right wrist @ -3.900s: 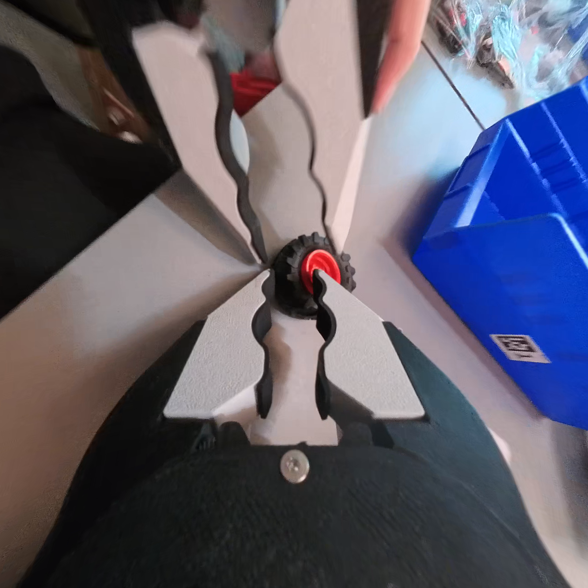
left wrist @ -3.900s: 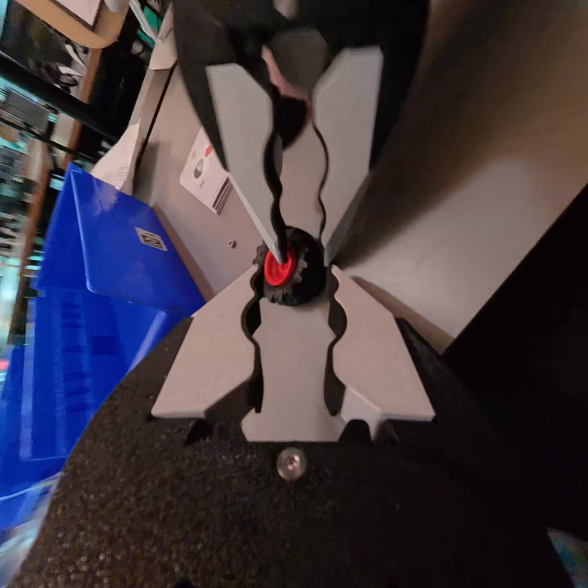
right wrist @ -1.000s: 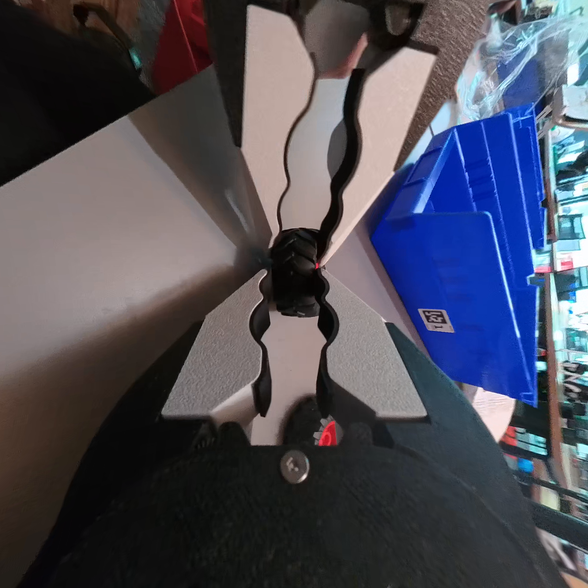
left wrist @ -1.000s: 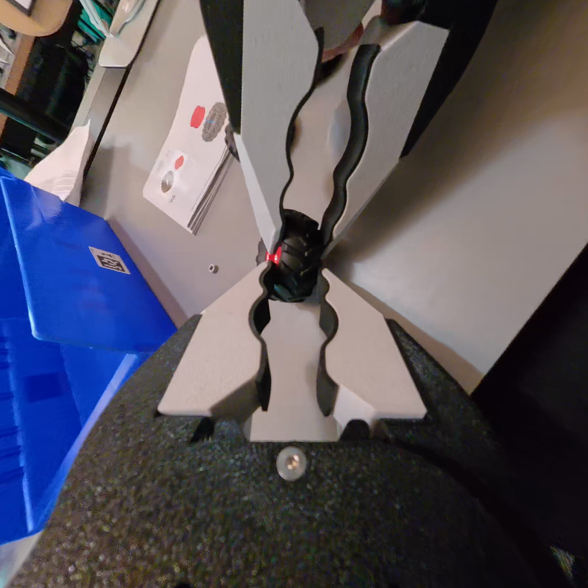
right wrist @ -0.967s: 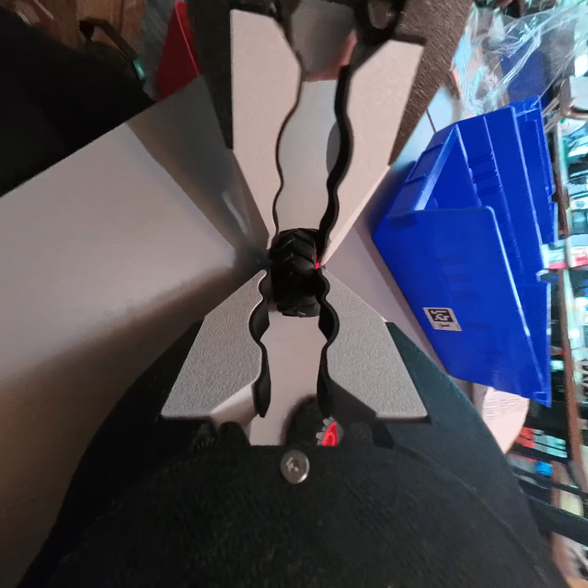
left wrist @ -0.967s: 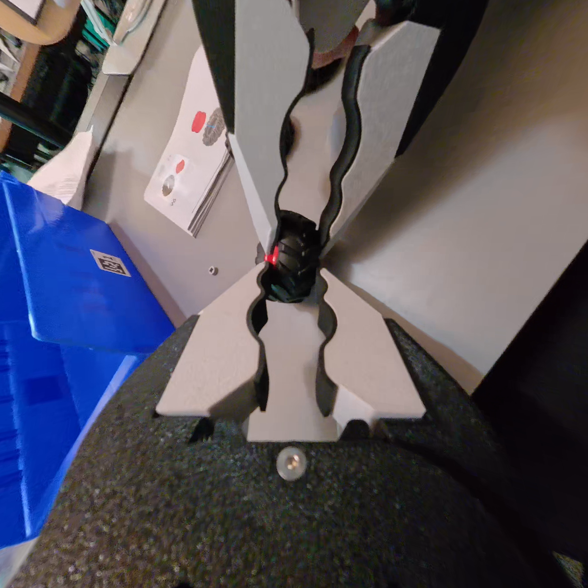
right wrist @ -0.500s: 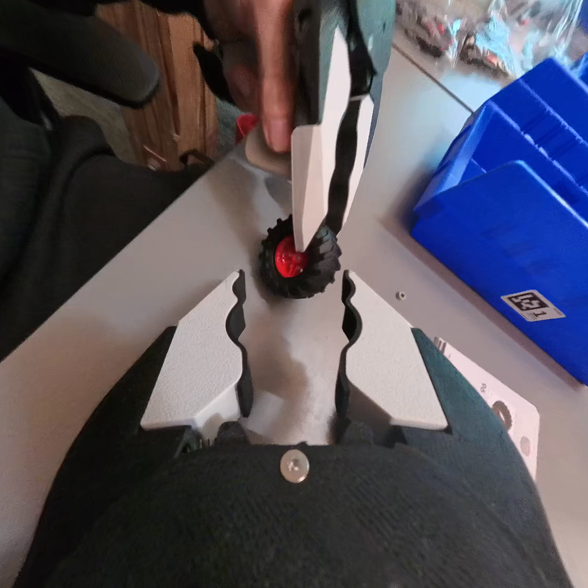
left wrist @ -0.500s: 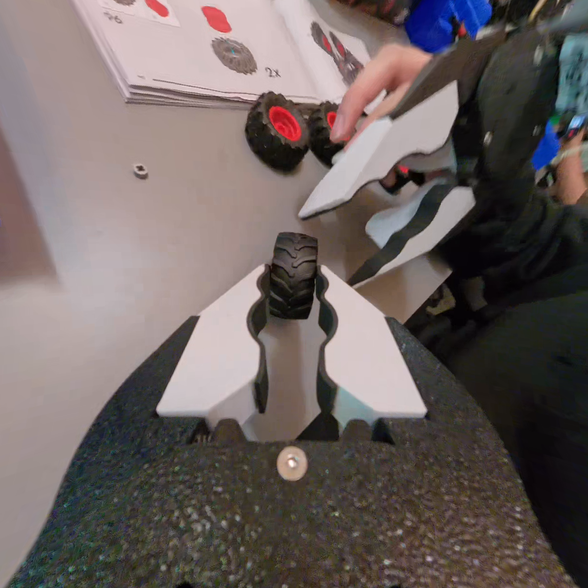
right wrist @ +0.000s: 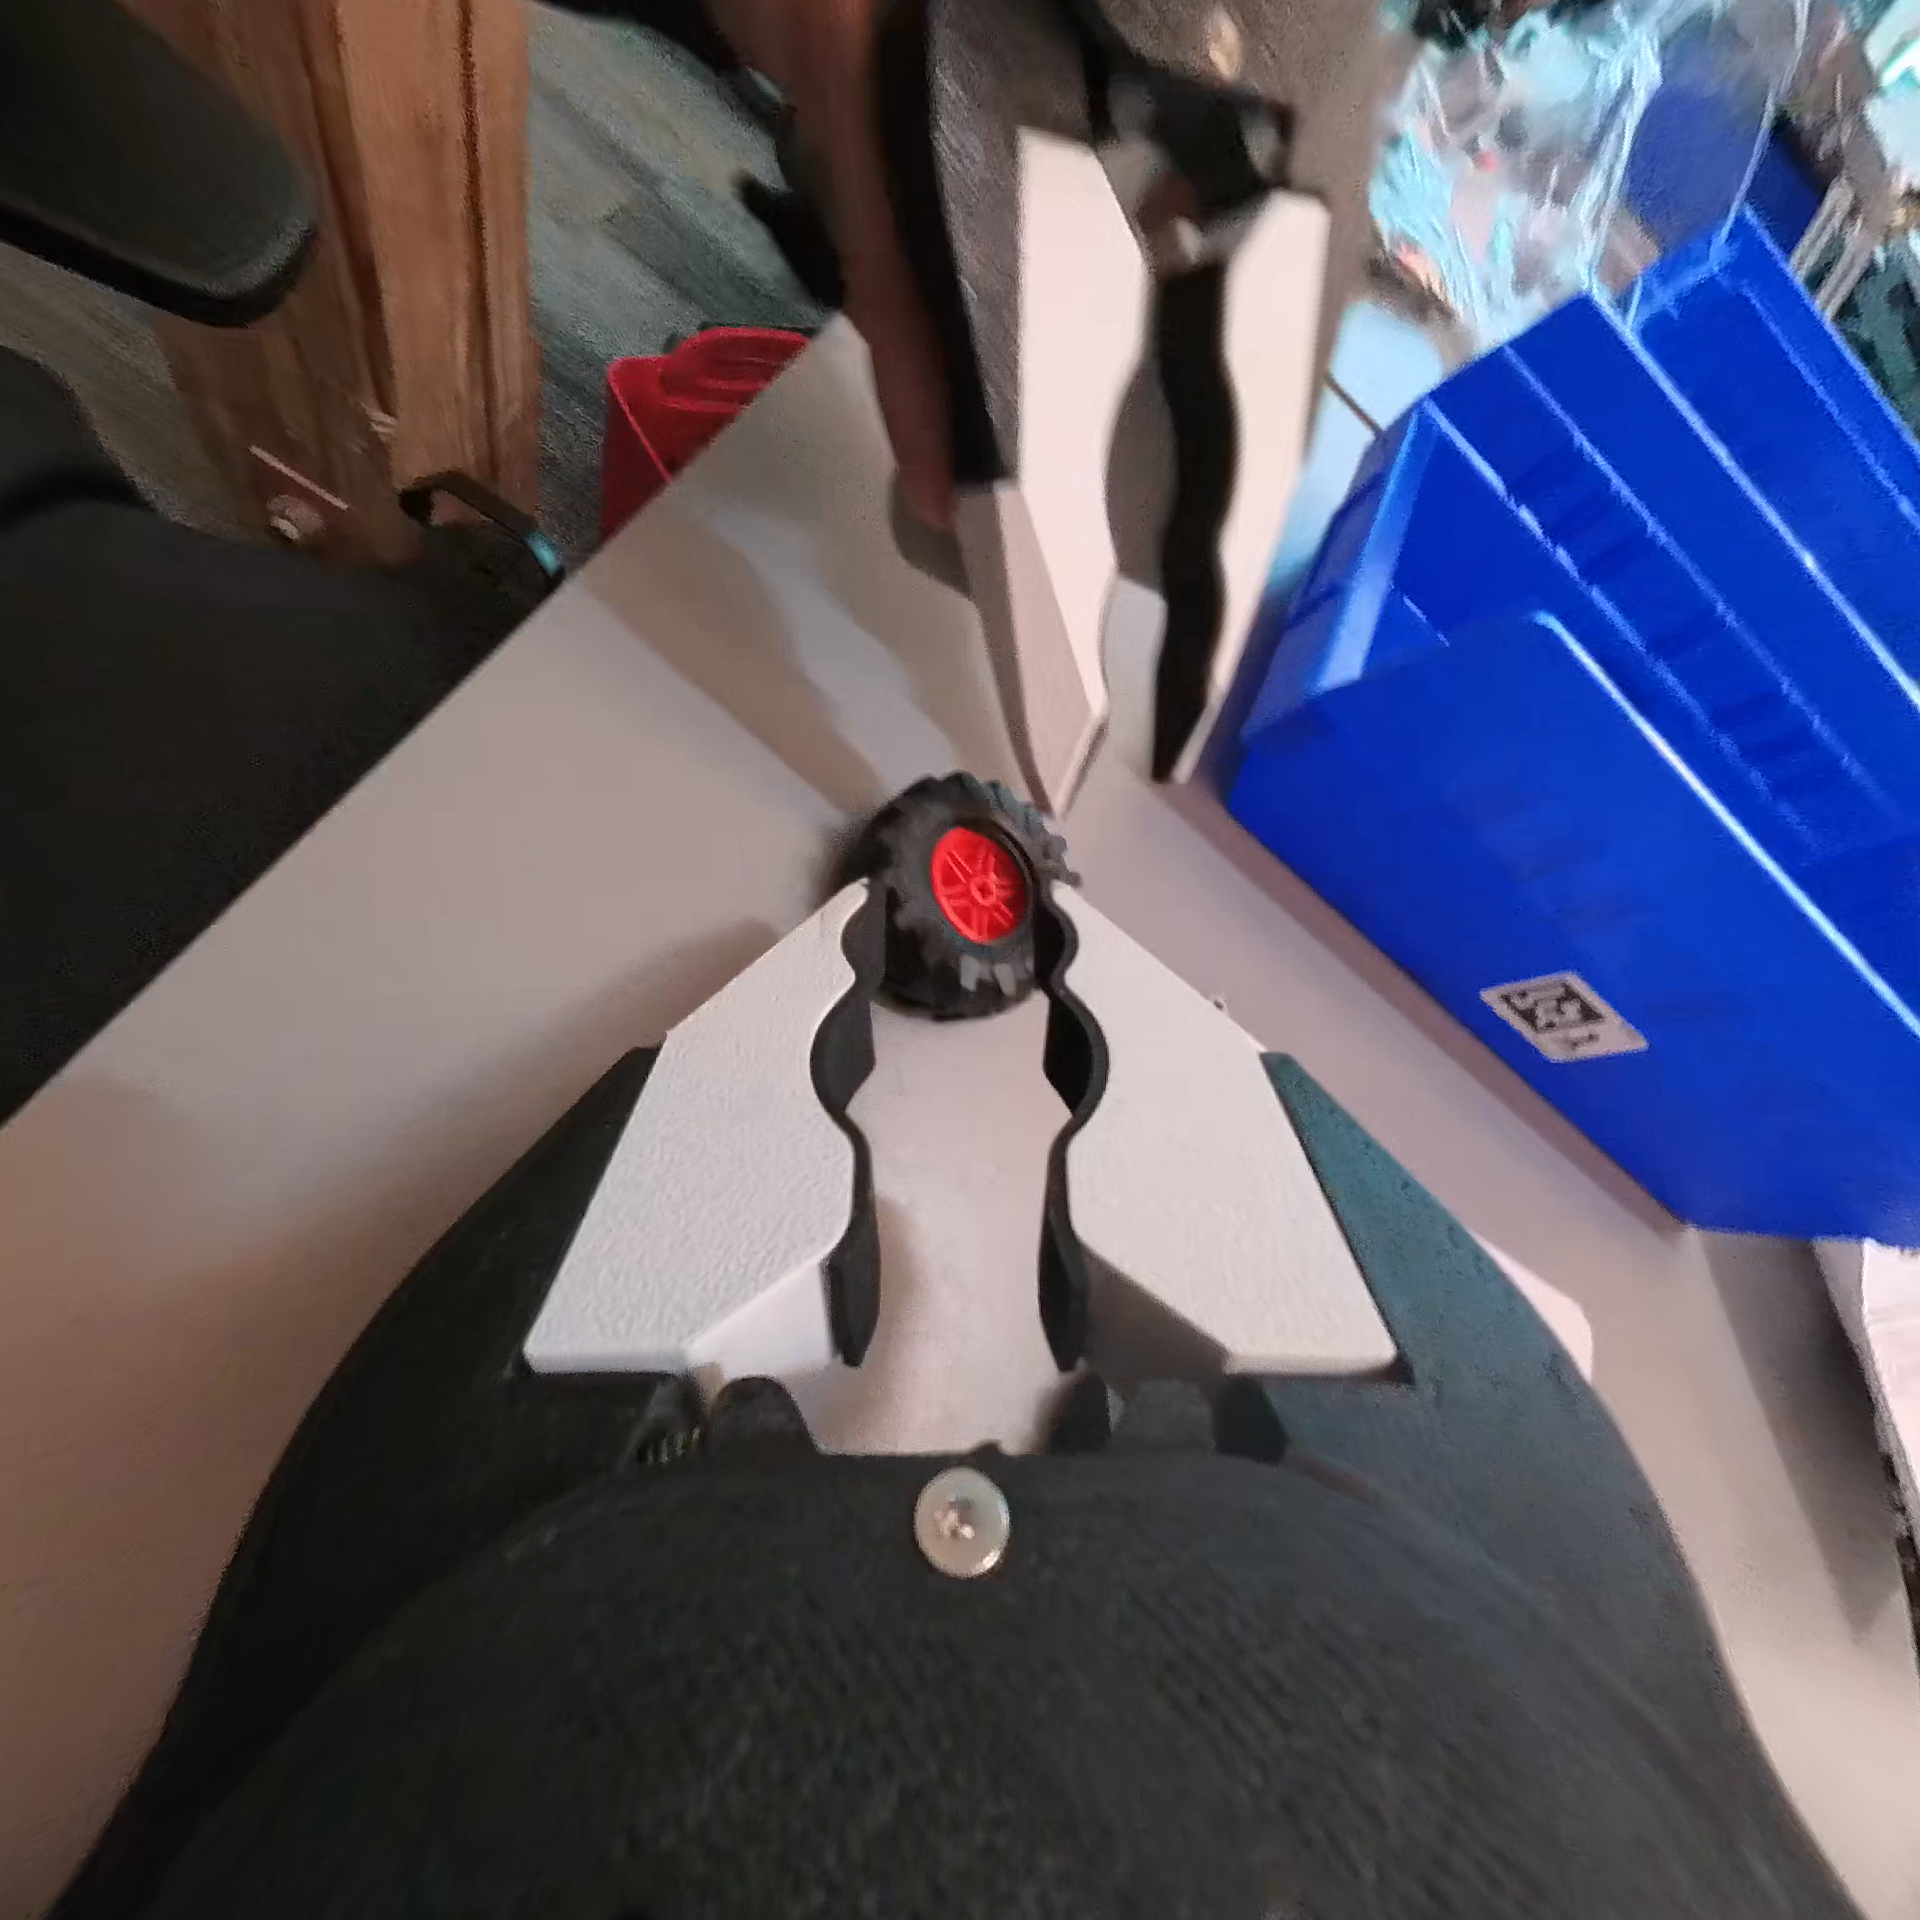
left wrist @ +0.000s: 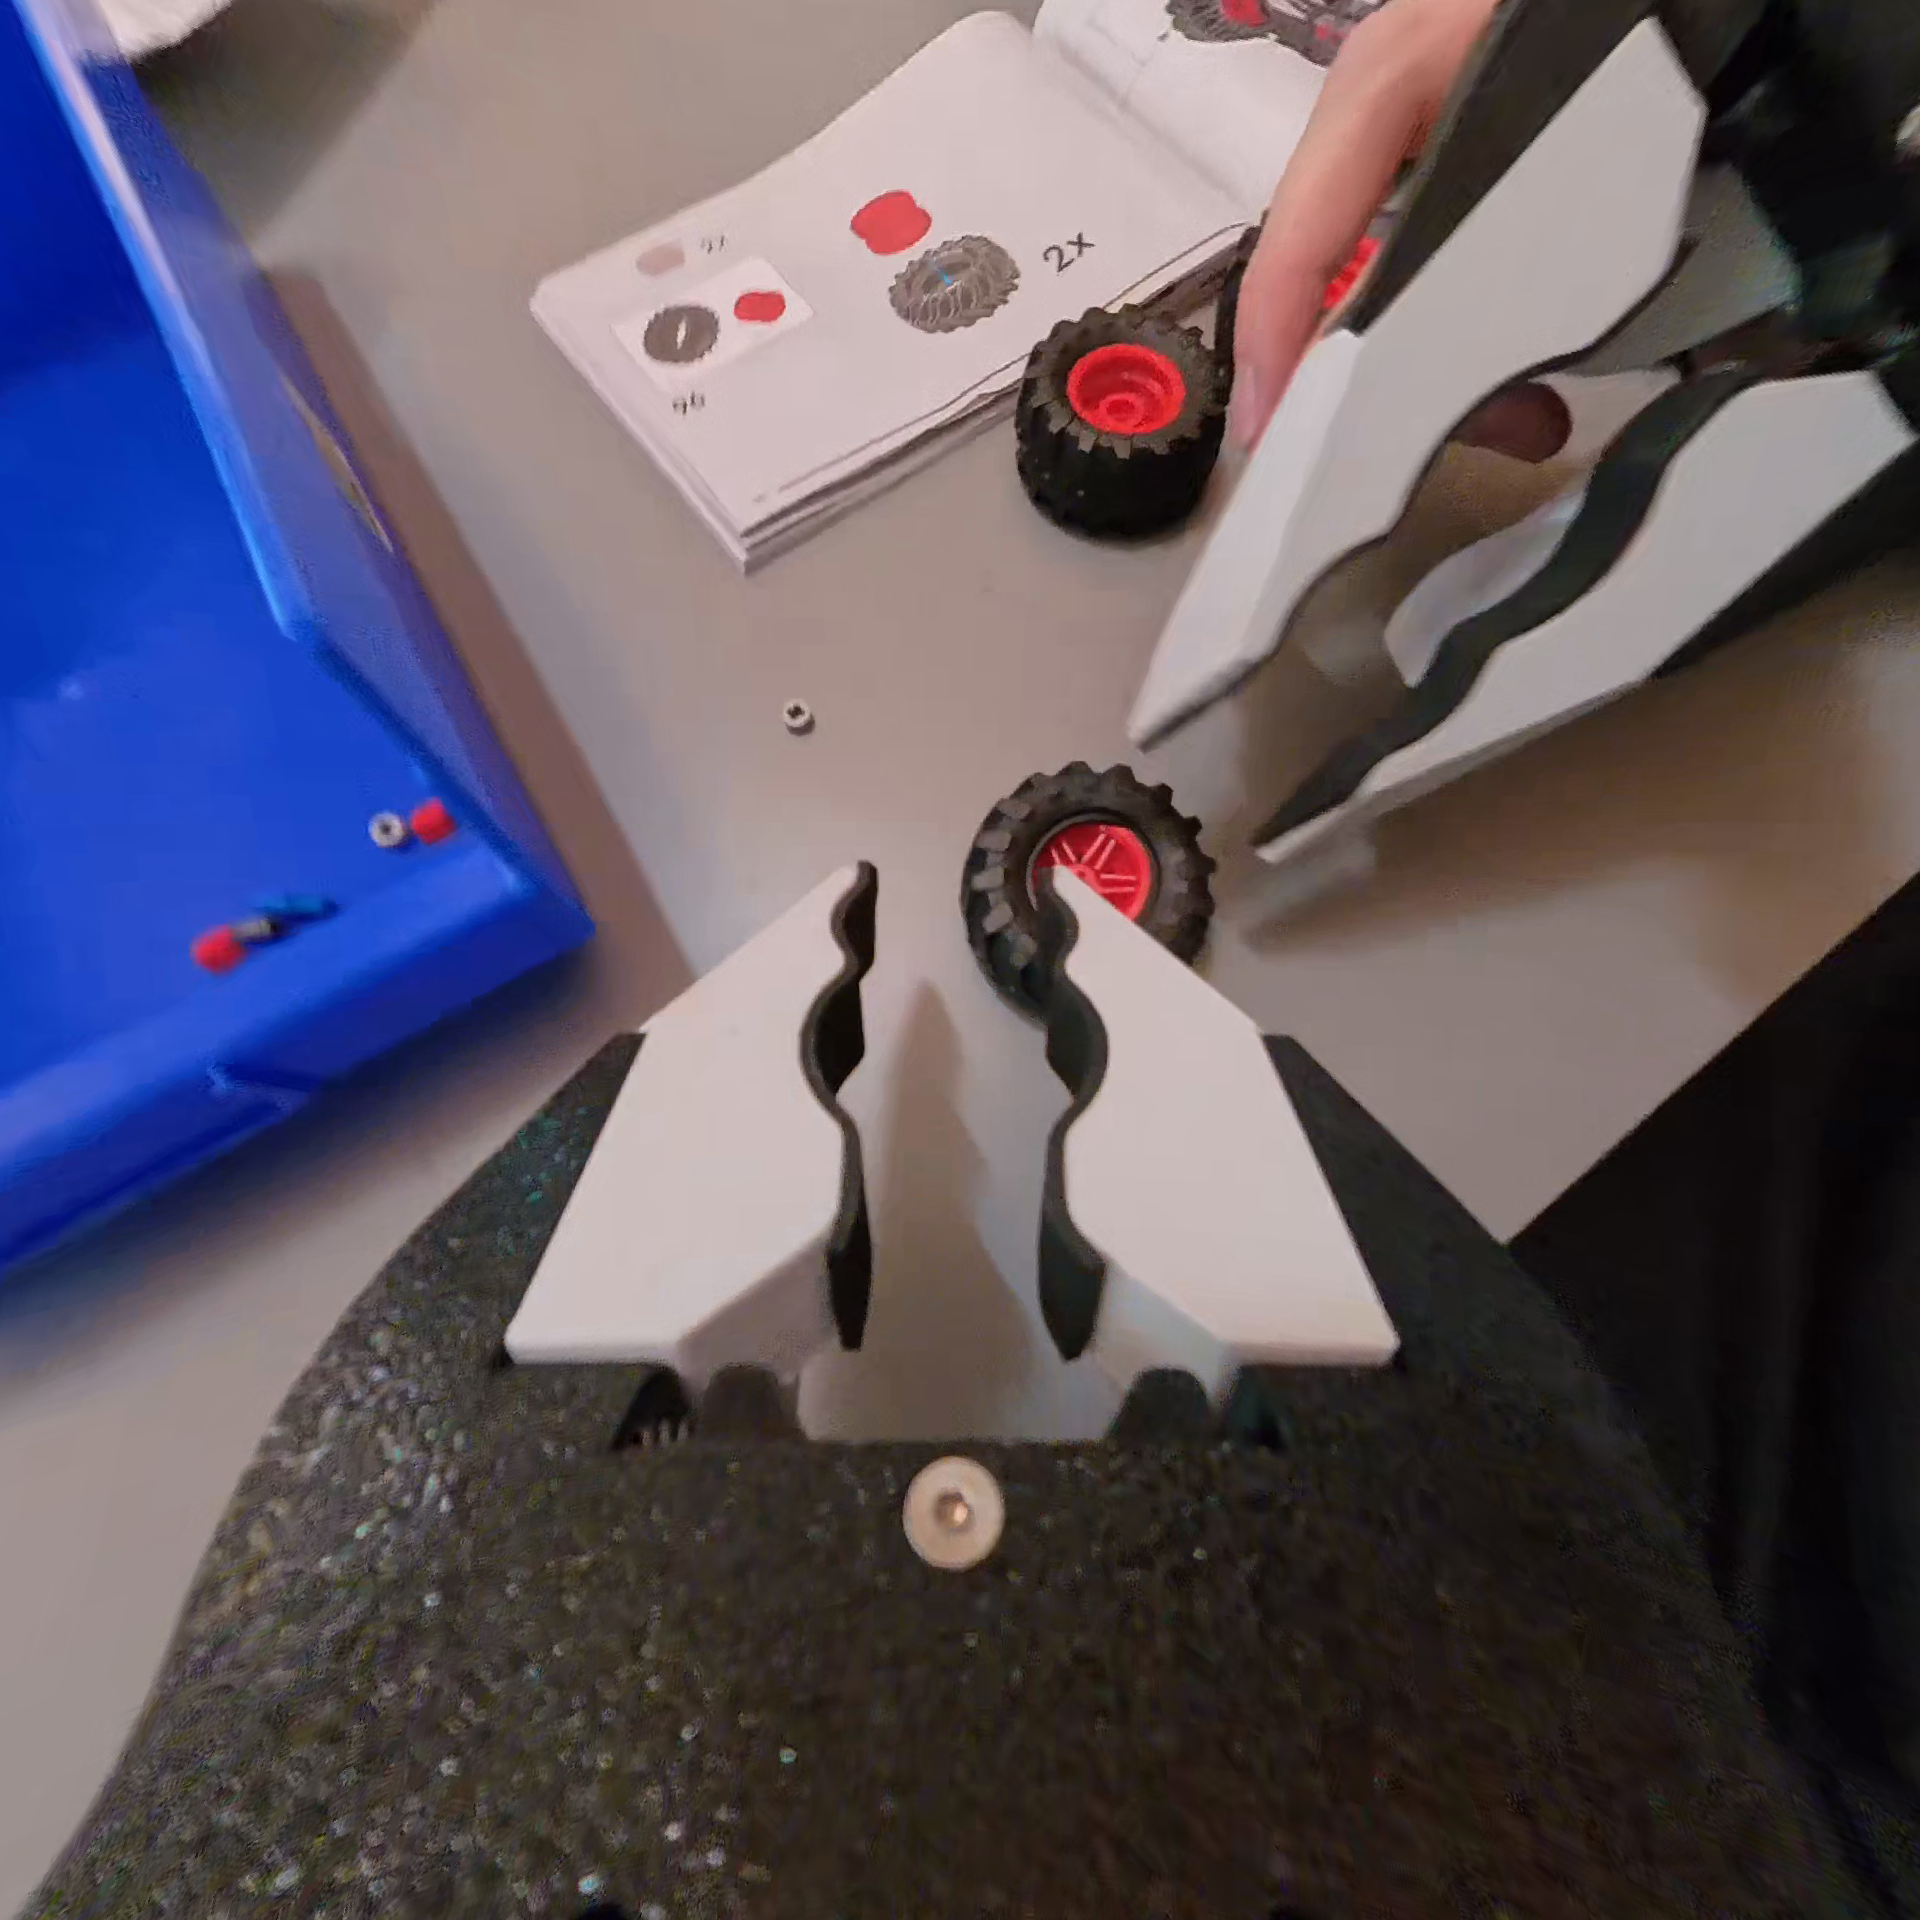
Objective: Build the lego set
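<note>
A black lego wheel with a red hub (left wrist: 1101, 868) lies flat on the grey table (left wrist: 935, 623). My left gripper (left wrist: 958, 881) is open and empty just above it, and its right finger covers part of the tyre. My right gripper (left wrist: 1200, 790) is open and comes in from the right, with its tips just beside the wheel. In the right wrist view the wheel (right wrist: 961, 894) shows between the tips of my right gripper (right wrist: 961, 906); I cannot tell whether they touch it. The left gripper (right wrist: 1112, 779) hangs open just beyond the wheel. A second such wheel (left wrist: 1117, 416) lies by the booklet.
An open instruction booklet (left wrist: 883, 343) lies at the back. A blue bin (left wrist: 208, 675) with small red and grey parts stands at the left, and shows at the right in the right wrist view (right wrist: 1558, 779). A tiny grey piece (left wrist: 798, 715) lies loose on the table. The table edge (left wrist: 1558, 1091) runs close on the right.
My left gripper let go of the wheel it held upright and opened; the wheel now lies flat on the table. My right gripper has narrowed and moved up to the wheel.
</note>
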Available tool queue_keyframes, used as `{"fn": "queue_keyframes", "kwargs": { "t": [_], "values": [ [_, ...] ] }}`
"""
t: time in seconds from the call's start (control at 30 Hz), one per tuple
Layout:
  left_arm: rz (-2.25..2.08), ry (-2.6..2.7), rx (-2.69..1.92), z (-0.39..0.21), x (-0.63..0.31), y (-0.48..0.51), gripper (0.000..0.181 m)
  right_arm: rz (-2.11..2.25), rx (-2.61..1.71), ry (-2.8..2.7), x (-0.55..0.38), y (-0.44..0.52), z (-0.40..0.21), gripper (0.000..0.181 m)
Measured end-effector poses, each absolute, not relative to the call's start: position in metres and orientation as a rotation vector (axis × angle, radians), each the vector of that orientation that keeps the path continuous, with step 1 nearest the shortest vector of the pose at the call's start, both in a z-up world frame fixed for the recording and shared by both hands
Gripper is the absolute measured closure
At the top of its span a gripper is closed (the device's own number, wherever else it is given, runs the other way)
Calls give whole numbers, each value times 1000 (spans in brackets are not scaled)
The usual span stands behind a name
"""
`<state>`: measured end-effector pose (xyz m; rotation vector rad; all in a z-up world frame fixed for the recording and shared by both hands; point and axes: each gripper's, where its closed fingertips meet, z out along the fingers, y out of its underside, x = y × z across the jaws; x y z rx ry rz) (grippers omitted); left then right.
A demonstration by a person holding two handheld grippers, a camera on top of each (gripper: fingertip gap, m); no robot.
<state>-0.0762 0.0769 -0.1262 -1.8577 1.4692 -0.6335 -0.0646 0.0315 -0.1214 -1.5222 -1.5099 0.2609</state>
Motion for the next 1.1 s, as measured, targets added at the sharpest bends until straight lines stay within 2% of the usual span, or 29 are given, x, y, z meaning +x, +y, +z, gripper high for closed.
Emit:
{"fn": "queue_keyframes", "kwargs": {
  "t": [0.03,0.17,0.23,0.27,0.43,0.7,0.93,1.1],
  "values": [
    [-617,1506,-1825,-127,-72,79,152,244,-1515,-1531,-68,30,-123,150],
    [-644,1597,-1850,-141,-61,84,153,125,-1494,-1662,-74,28,-146,149],
    [-733,1578,-1927,-141,-60,78,166,37,-1480,-1666,-68,34,-147,164],
    [-775,1547,-1982,-141,-60,74,171,28,-1482,-1682,-65,34,-147,164],
    [-759,1505,-2058,-144,-70,67,163,-83,-1500,-1732,-56,34,-144,162],
    [-460,1674,-1861,-141,-67,82,157,-103,-1497,-1731,-69,32,-145,133],
    [-449,1726,-1868,-149,-61,78,169,-23,-1556,-1745,-71,29,-151,145],
    [-479,1693,-1901,-149,-61,79,169,153,-1703,-1631,-69,32,-147,133]
  ]
}}
